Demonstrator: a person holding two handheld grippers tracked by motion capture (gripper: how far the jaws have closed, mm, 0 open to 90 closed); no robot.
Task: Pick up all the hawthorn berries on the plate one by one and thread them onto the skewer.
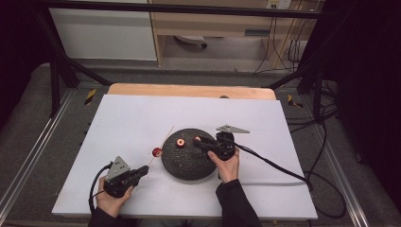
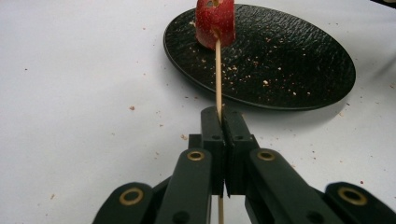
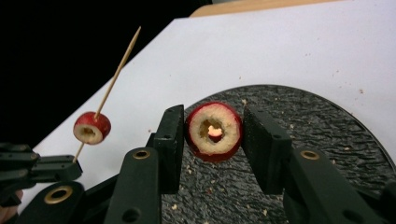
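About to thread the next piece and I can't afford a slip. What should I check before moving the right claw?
1. Left claw shut on skewer: ok.
2. Right claw shut on fruit ring: ok.
3. Ring's hole open right through: ok.
4. Skewer's pointed end bare beyond the threaded piece: ok.
5. Hole lined up with that point: not ok, the skewer stands off to the side.
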